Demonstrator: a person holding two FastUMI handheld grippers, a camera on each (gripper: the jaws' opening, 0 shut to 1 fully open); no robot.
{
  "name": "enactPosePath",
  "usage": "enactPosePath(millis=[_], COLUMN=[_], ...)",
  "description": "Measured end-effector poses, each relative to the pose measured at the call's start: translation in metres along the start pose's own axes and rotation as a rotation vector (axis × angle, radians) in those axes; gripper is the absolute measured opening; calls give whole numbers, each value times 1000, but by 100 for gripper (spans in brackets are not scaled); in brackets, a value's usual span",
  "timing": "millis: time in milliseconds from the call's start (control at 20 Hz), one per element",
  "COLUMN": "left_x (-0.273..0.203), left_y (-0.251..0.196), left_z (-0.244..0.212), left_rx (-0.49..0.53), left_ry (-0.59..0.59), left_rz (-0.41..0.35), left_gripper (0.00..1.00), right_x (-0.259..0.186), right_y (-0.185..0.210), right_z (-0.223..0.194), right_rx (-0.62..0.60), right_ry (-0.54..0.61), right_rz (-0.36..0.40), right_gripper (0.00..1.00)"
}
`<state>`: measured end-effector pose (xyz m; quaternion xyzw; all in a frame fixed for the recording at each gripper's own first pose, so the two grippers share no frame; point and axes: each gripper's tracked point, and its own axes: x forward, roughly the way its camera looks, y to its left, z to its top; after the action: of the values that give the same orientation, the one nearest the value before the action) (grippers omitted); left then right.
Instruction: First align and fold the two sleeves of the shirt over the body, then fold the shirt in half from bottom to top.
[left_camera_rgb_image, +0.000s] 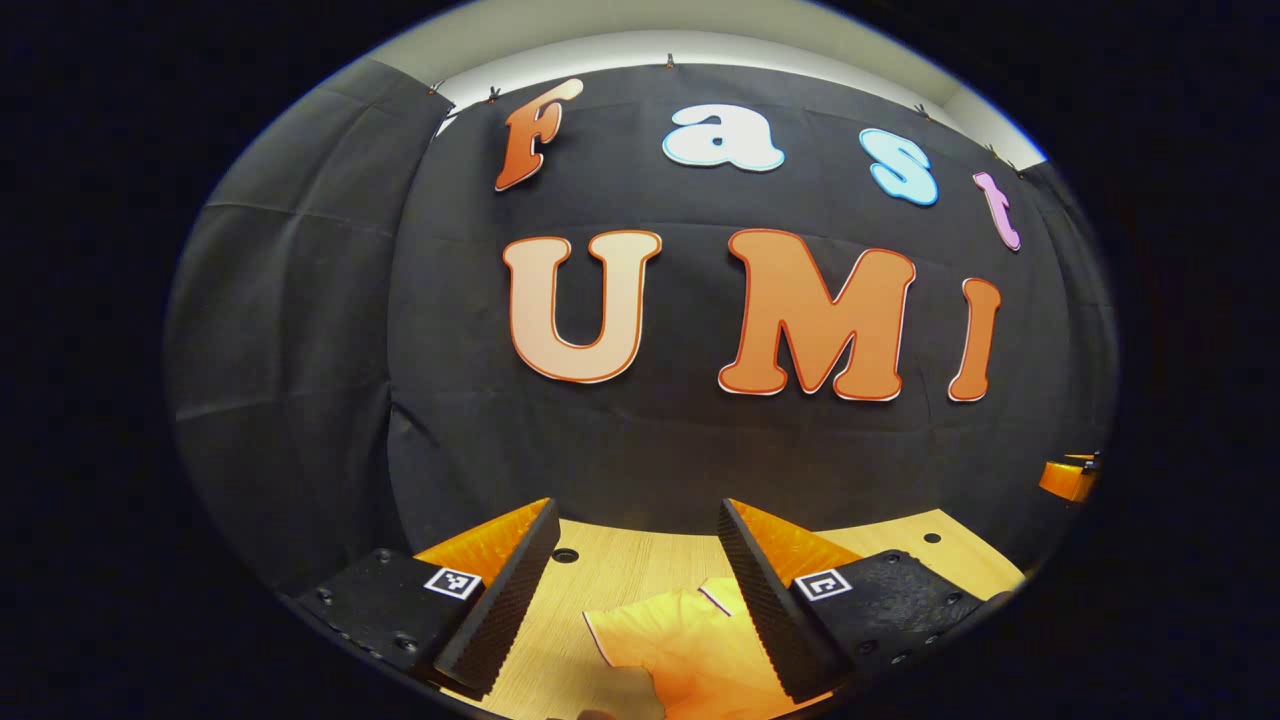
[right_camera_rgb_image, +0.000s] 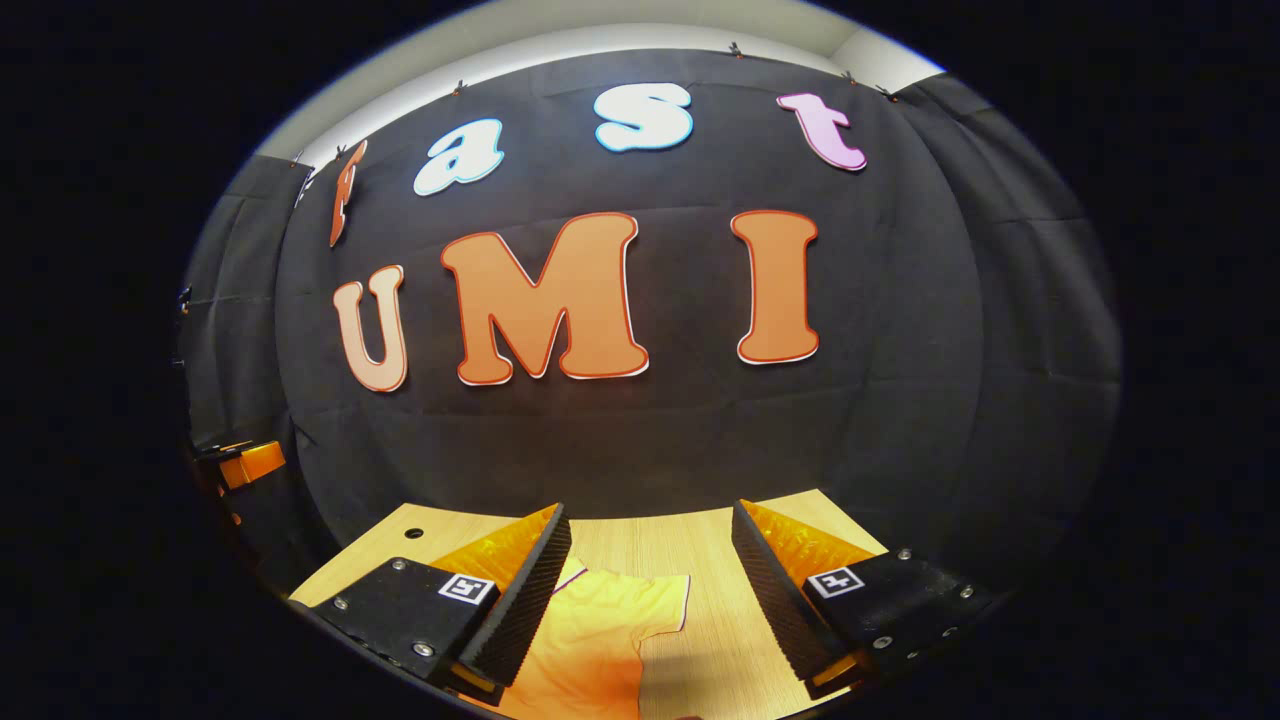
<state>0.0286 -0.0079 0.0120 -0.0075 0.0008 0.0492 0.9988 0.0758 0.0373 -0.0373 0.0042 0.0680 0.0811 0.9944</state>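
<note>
An orange shirt lies flat on the wooden table. In the left gripper view one sleeve of the shirt (left_camera_rgb_image: 665, 640) with a pale trimmed cuff shows between and below the fingers of my left gripper (left_camera_rgb_image: 640, 590), which is open and held above the cloth. In the right gripper view the other sleeve of the shirt (right_camera_rgb_image: 610, 615) spreads toward the right under my right gripper (right_camera_rgb_image: 650, 590), also open with nothing between its fingers. The shirt's body and hem lie out of sight below both views.
The wooden table (left_camera_rgb_image: 620, 565) ends at the black cloth wall just beyond the shirt; small round holes (left_camera_rgb_image: 565, 554) dot its top. Part of the other gripper (left_camera_rgb_image: 1068, 478) shows at the far right of the left gripper view, and another orange part (right_camera_rgb_image: 245, 462) at the left of the right gripper view.
</note>
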Motion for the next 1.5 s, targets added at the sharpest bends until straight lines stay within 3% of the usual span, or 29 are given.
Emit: enactPosePath(millis=[350, 650, 950, 1150, 1500], left_x=[32, 44, 53, 59, 70], left_y=[-7, 4, 32, 54, 65], left_z=[0, -16, -44, -61, -92], left_rx=[66, 30, 39, 61, 88], left_ry=[8, 40, 89, 129, 186], left_rz=[-43, -58, -27, 2, 15], left_gripper=[98, 98, 98, 98, 98], right_x=[23, 41, 95, 140, 181], right_y=[-4, -1, 10, 12, -23], right_z=[-12, -18, -61, -112, -216], right_rx=[26, -13, -78, -63, -101], right_ry=[71, 150, 367, 560, 861], right_rz=[-56, -71, -43, -34, -106], right_gripper=[98, 98, 98, 98, 99])
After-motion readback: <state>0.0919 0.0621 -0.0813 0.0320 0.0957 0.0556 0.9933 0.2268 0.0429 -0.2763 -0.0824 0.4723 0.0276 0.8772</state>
